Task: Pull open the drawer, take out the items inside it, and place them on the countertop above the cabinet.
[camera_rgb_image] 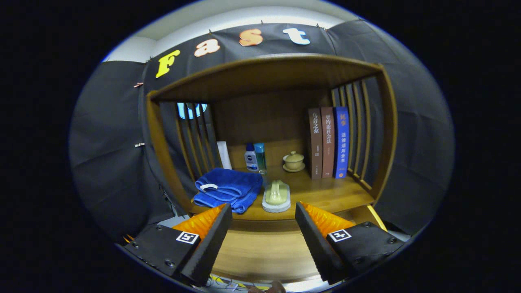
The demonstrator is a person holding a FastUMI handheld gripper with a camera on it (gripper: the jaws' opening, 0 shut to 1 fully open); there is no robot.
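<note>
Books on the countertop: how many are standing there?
3: brown book, reddish-brown book and blue book, upright together beside the right slats, beyond the open hand-held gripper. None looks hidden.

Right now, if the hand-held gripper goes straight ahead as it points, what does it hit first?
Likely the pale scrub brush on its white base at the wooden countertop's front edge, just beyond the open hand-held gripper. Depth is unclear; it may pass over.
</note>
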